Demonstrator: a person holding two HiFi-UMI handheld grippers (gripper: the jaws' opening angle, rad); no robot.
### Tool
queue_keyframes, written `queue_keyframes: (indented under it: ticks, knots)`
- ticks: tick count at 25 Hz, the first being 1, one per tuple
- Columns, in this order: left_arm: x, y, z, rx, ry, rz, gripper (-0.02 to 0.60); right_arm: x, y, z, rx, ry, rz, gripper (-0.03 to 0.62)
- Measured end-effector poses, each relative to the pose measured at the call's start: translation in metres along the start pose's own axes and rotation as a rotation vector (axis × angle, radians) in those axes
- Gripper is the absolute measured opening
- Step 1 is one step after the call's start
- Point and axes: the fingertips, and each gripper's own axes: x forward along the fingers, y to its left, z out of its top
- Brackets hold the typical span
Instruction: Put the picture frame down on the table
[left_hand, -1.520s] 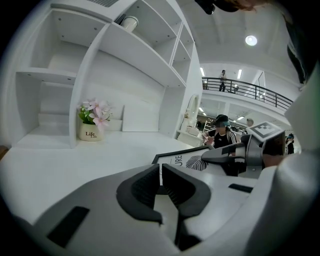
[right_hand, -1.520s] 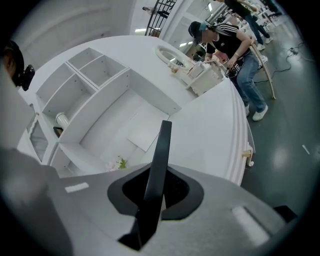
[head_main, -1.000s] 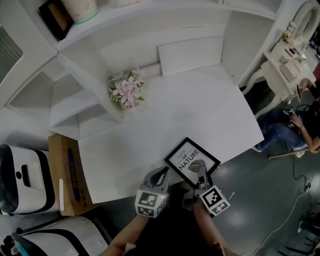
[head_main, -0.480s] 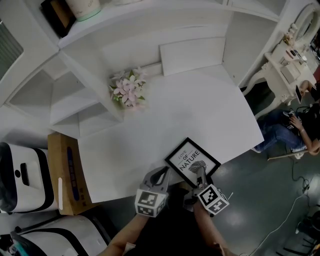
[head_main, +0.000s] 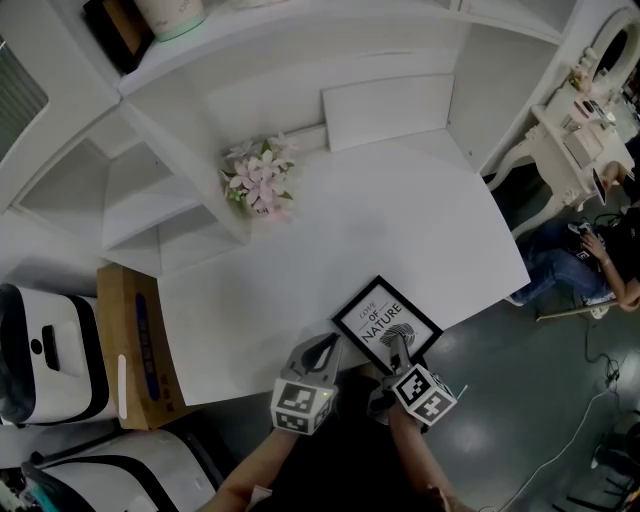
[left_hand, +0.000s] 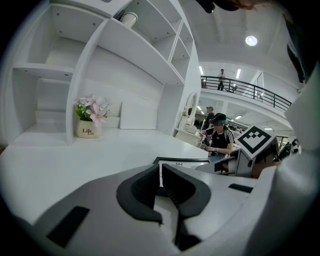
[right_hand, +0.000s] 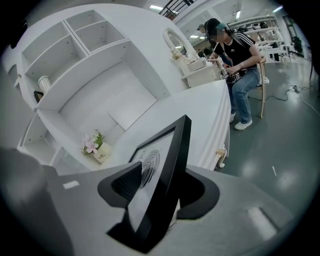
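The frame has a black rim and a white sheet with black lettering and a black leaf print. The table and shelves are plain white. Left of centre are pink flowers with green leaves, in a cream pot. At lower left is a brown box with blue print. The floor is dark grey.

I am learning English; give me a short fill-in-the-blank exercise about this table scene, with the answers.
The picture frame has a ____ border.
The right gripper, whose jaws have just been opening, has the ____ between them.
The flowers in the pot are ____.
Missing words: black; picture frame; pink.
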Motion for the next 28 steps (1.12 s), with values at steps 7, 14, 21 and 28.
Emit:
queue_keyframes:
  ticks: [7,14,21,28]
  knots:
    - [-0.004,0.001,0.002,0.001,-0.007,0.007,0.023,0.007,-0.008,-0.014,0.03,0.053,-0.005,0.244]
    - [-0.009,0.006,0.0,0.001,-0.01,0.028,0.023,0.012,-0.012,-0.021,0.065,0.075,-0.009,0.259]
    - [-0.012,0.007,-0.004,-0.001,-0.007,0.033,0.023,0.016,-0.016,-0.036,0.074,0.141,-0.033,0.307]
    - [-0.013,0.007,-0.004,0.0,-0.006,0.033,0.023,0.022,-0.02,-0.045,0.09,0.179,-0.036,0.341]
